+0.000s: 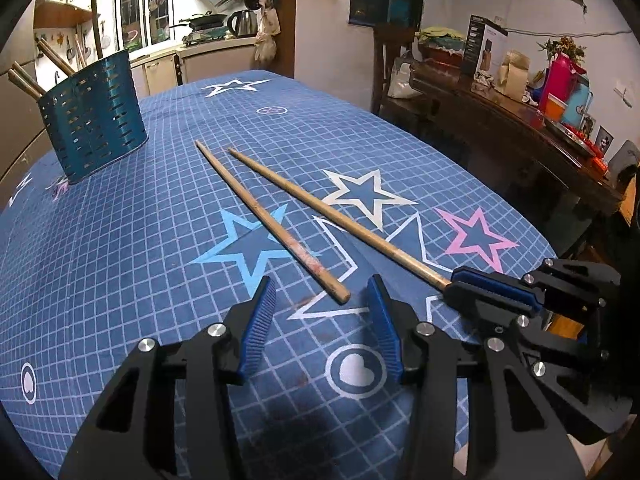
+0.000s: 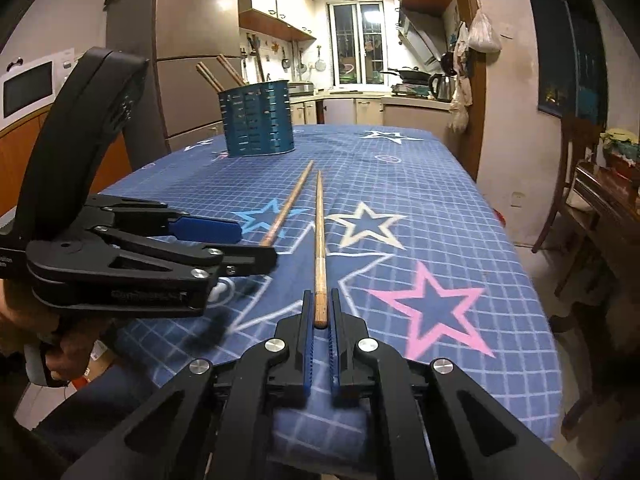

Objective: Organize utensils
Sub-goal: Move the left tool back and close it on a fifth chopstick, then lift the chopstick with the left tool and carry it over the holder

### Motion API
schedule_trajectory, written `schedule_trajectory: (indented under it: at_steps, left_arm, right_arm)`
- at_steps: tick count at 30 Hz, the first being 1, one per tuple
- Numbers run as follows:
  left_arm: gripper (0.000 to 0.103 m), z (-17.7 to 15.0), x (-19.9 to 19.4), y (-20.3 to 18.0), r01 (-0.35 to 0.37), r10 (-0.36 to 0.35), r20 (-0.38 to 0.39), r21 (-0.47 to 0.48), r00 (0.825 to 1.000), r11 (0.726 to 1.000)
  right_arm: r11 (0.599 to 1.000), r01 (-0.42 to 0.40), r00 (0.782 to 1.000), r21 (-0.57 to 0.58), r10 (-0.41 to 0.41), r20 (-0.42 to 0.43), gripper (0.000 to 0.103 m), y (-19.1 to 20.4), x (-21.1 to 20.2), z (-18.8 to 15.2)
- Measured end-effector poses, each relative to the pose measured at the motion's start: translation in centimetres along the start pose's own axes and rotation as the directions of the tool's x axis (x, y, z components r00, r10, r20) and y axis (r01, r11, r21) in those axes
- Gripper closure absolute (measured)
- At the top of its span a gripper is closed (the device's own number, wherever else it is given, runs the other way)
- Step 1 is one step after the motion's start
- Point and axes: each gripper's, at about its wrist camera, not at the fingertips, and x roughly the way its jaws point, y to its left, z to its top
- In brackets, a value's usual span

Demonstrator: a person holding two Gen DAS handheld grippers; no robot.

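At about ten o'clock from the left wrist camera stands a teal metal utensil holder (image 1: 94, 116), a rounded tub pierced with rows of short slots, with several wooden chopstick ends (image 1: 24, 78) leaning out of its top. It rests on the blue tablecloth (image 1: 132, 240), a soft fabric printed with a white grid, outlined stars and small heart rings.

Toward twelve o'clock two loose chopsticks lie side by side, slightly splayed, thin ends pointing at the holder. The left chopstick (image 1: 270, 220) is a round pale wood rod with a reddish stain near its thick end (it lies free on the cloth, its butt just ahead of the left tool). The left gripper (image 1: 322, 296) hangs spread wide just above the cloth, its ribbed blue pads (image 1: 258, 322) holding nothing.

The right chopstick (image 1: 336, 216) runs toward four o'clock, where its thick end disappears between the right gripper's (image 1: 460, 286) black fingers. From the right wrist camera, the right gripper (image 2: 320, 312) is nearly closed, its blue pads (image 2: 307, 344) pinching the butt of that darker-grained chopstick (image 2: 319, 240), whose length points at twelve o'clock toward the holder (image 2: 256, 120).

Beyond the table is a kitchen with cream cabinets (image 2: 276, 4), a barred window (image 2: 358, 42) and a steel kettle (image 2: 440, 84); a dark wooden sideboard (image 1: 500, 120) stands at two o'clock.
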Motion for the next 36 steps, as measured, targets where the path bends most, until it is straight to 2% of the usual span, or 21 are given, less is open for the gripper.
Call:
schedule_trajectory:
  at_steps: [5,6,7,9,10,15,23,29,36]
  left_arm:
    - [0.057,0.2,0.3,-0.9,0.000,-0.001,0.006,0.009,1.000,1.000]
    - [0.061,0.2,0.4,-1.2,-0.002,0.002,0.010,0.014,1.000,1.000]
    - [0.072,0.1,0.4,-1.3,-0.007,0.007,0.015,0.013,1.000,1.000]
    - [0.085,0.0,0.4,-1.2,-0.019,0.019,0.023,0.000,1.000,1.000]
    - [0.089,0.0,0.4,-1.1,-0.022,0.022,0.024,-0.005,0.999,1.000]
    - [0.090,-0.4,0.3,-1.0,-0.036,0.036,0.044,-0.001,0.998,0.999]
    - [0.094,-1.1,-0.8,0.2,-0.026,0.030,0.067,-0.057,0.997,0.998]
    - [0.096,-1.2,-4.3,1.2,-0.036,0.042,0.126,-0.050,0.991,0.998]
    - [0.098,-0.3,-9.2,2.4,-0.060,0.073,0.231,-0.063,0.970,0.996]
  right_arm:
    - [1.000,-0.018,1.000,0.007,0.018,-0.004,0.095,-0.3,0.2,0.1]
    - [1.000,-0.018,1.000,0.003,0.018,-0.004,0.095,-0.3,0.2,0.1]
    - [1.000,-0.016,1.000,0.002,0.016,-0.002,0.095,-0.2,0.3,0.1]
    - [1.000,-0.014,1.000,0.002,0.014,0.003,0.095,-0.3,0.2,0.0]
    - [1.000,-0.013,1.000,0.009,0.013,0.006,0.095,-0.3,0.2,-0.1]
    - [1.000,-0.006,1.000,0.021,0.005,0.029,0.095,-0.3,0.0,-0.5]
    - [0.999,-0.006,0.998,0.038,0.004,0.057,0.096,-0.5,-0.6,-0.7]
    - [1.000,-0.004,0.993,0.008,0.003,0.121,0.096,-0.2,-3.1,0.6]
    - [0.999,-0.010,0.977,-0.040,0.018,0.211,0.096,0.5,-6.4,3.6]
